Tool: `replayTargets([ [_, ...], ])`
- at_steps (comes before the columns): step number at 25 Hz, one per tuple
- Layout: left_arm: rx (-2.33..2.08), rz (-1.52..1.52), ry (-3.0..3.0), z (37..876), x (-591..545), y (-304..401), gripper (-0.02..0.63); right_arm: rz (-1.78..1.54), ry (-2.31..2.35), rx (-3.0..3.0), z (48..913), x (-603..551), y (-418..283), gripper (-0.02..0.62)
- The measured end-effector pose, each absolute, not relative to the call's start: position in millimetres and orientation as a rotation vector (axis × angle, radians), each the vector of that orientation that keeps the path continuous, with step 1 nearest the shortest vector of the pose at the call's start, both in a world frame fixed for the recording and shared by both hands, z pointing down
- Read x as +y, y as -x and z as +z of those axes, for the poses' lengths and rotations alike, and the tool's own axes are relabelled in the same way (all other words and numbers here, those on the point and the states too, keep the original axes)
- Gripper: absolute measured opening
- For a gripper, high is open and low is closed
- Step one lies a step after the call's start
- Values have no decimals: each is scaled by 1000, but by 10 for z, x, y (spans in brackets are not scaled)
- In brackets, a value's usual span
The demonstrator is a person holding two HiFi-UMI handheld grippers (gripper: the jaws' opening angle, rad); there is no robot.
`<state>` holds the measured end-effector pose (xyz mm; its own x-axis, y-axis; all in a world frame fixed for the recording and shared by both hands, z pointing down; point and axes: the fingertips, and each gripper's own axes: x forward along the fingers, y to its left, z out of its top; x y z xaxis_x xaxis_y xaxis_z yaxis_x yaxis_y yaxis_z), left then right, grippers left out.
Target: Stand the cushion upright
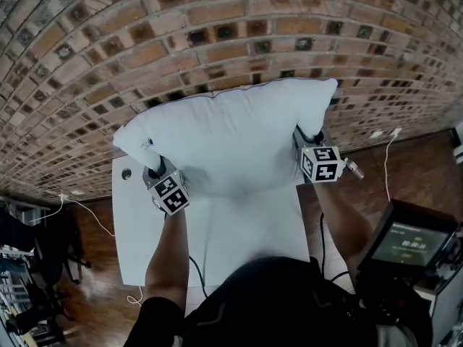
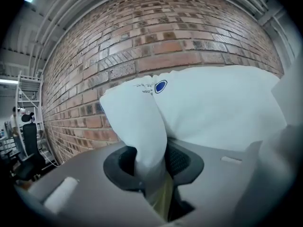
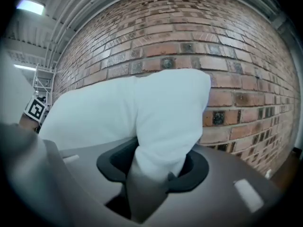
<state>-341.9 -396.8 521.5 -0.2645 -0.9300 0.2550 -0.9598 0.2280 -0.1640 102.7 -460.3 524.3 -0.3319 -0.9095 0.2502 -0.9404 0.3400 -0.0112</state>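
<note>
Cushion (image 1: 231,136): it lies with its long axis running left to right along the brick wall (image 1: 145,35), and you have one end in each hand, so neither hand is nearer than the other. From both sets of jaws the white bulk rises ahead and above, toward the wall. Its upper edge looks close against the bricks, though you cannot tell from the views whether it touches them.

Your left gripper (image 1: 154,170) pinches the left lower corner. In the left gripper view the jaws of the left gripper (image 2: 151,167) are drawn nearly together on a thin fold of the cushion (image 2: 213,108).

Your right gripper (image 1: 304,139) has the right end. In the right gripper view its jaws (image 3: 151,167) stand somewhat wider, with a thicker bunch of the cushion (image 3: 118,112) filling the gap and seeming to press on both pads.

Below the lower edge is the white table (image 1: 246,230), and whether that edge rests on it is hidden.

My reading is that the cushion is almost upright. The coming move turns on keeping that long axis level and parallel to the wall as the lower edge settles. Drop one end first and it could slump sideways.
</note>
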Motion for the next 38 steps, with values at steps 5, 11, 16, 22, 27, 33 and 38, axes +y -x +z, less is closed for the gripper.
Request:
replayTargets([
  [5, -2369, 454, -1857, 5230, -3922, 3430, 91, 359, -1736, -2383, 5193, -4438, -1520, 301],
  [11, -2364, 442, -1877, 5211, -3929, 3441, 101, 569, -1952, -2270, 5291, -3833, -1898, 365],
  [16, -2289, 434, -1900, 5212, -3900, 3428, 137, 607, -1970, -2149, 5526, -3287, -1865, 365],
  [22, -2275, 457, -1897, 5071, -3741, 3516, 184, 817, -1544, -2223, 6254, -2857, -619, 377],
  [27, -2289, 511, -1950, 4691, -3391, 3555, 254, 885, -1300, -2229, 6650, -2570, 52, 402],
  [33, -2298, 565, -2130, 4137, -3239, 3380, 220, 989, -1257, -2210, 6890, -2689, 220, 408],
  [38, -2040, 655, -2374, 3728, -3889, 2347, 277, 960, -1386, -2118, 6979, -2855, 136, 408],
])
